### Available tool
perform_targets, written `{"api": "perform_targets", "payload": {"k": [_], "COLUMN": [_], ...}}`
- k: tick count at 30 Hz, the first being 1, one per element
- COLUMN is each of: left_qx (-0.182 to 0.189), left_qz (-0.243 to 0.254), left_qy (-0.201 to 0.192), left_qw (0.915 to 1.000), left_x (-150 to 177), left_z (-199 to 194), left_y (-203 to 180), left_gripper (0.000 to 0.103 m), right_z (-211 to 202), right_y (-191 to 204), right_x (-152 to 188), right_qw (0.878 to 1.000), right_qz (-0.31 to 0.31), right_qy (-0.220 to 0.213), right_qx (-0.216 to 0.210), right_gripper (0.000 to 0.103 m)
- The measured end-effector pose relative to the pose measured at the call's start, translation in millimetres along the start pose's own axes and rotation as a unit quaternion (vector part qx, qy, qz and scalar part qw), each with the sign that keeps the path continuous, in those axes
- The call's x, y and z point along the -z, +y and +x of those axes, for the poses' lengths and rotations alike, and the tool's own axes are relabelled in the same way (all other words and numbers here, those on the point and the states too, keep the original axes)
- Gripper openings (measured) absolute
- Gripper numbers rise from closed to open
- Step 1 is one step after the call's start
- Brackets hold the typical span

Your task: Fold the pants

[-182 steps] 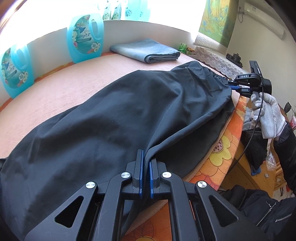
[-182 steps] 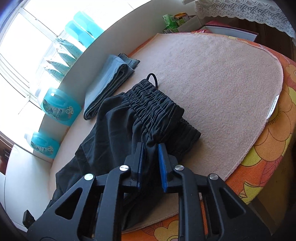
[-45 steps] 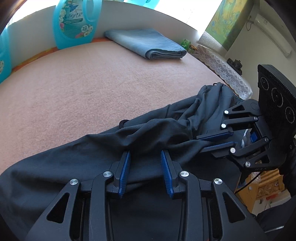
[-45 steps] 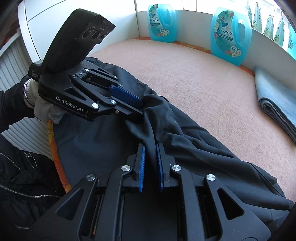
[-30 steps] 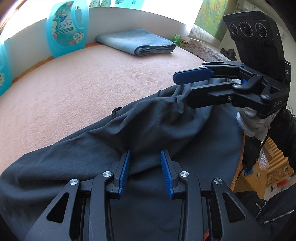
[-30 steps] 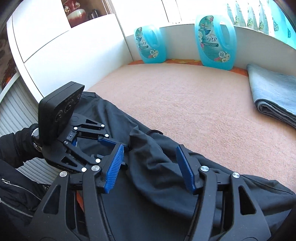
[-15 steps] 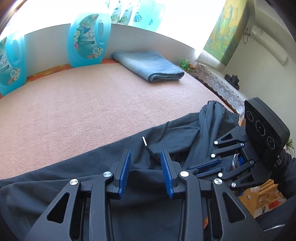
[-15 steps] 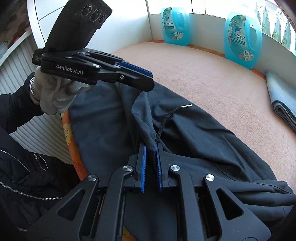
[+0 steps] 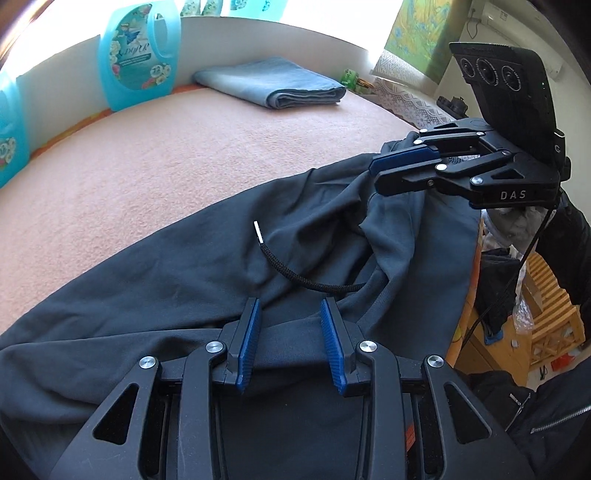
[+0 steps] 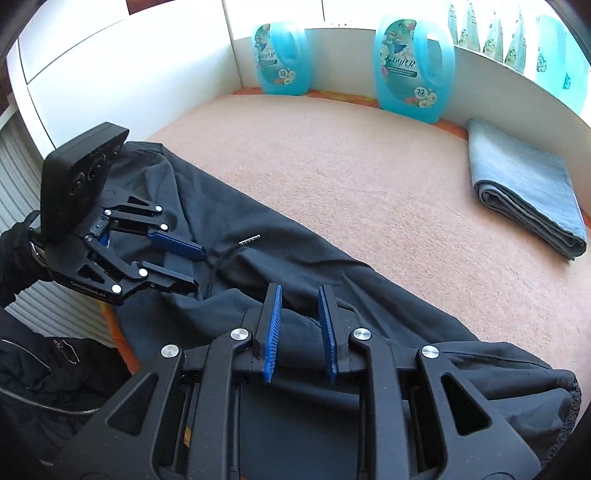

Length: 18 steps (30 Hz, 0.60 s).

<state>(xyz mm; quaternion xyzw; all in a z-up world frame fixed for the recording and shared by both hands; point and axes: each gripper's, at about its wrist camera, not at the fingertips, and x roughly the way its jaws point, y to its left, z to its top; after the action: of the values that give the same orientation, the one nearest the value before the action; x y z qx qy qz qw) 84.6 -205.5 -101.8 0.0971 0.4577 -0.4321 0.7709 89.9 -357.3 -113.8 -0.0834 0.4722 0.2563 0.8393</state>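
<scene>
Pants [image 9: 177, 295] now lie released; right gripper [image 10: 301, 299] has spread, left gripper [image 9: 291, 306] stays spread.

A folded blue towel [image 9: 273, 83] lies on the pink-covered bench [image 9: 155, 155], far ahead of the left jaws and well to the right of the right jaws. Turquoise detergent jugs [image 10: 413, 62] stand along the white back wall [image 10: 343, 40]. A lace cloth [image 9: 410, 101] and a yellow-green picture [image 9: 421, 29] sit beyond, to the right.

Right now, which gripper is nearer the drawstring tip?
Left. The left gripper hovers open just beside the drawstring tip on the pants; the right gripper, also open, sits farther back along the fabric.
</scene>
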Motion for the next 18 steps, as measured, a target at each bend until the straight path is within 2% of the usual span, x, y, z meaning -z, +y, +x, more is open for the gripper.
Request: {"api": "perform_targets", "payload": {"k": [2, 3, 6, 11, 16, 18], "left_qx": [0.0, 0.0, -0.004, 0.0, 0.001, 0.0], "left_qz": [-0.001, 0.0, 0.005, -0.001, -0.003, -0.006], "left_qy": [-0.003, -0.003, -0.001, 0.0, 0.002, 0.002], "left_qw": [1.0, 1.0, 1.0, 1.0, 1.0, 1.0], "left_x": [1, 2, 4, 3, 3, 3], "left_z": [-3, -4, -5, -3, -1, -1], "left_y": [0, -1, 0, 2, 3, 5], "left_gripper": [0.032, 0.032, 0.032, 0.032, 0.032, 0.032], "right_z": [10, 13, 9, 17, 31, 31], "right_y": [4, 8, 17, 15, 16, 19], "right_x": [-2, -1, 7, 18, 25, 25], "right_qw": [1.0, 0.999, 0.998, 0.997, 0.996, 0.997], "right_qz": [-0.022, -0.031, -0.052, -0.052, -0.056, -0.054], "right_qy": [0.018, 0.022, 0.022, 0.04, 0.053, 0.048], "right_qx": [0.004, 0.003, -0.004, 0.038, 0.038, 0.034], "right_gripper": [0.04, 0.041, 0.041, 0.041, 0.041, 0.029]}}
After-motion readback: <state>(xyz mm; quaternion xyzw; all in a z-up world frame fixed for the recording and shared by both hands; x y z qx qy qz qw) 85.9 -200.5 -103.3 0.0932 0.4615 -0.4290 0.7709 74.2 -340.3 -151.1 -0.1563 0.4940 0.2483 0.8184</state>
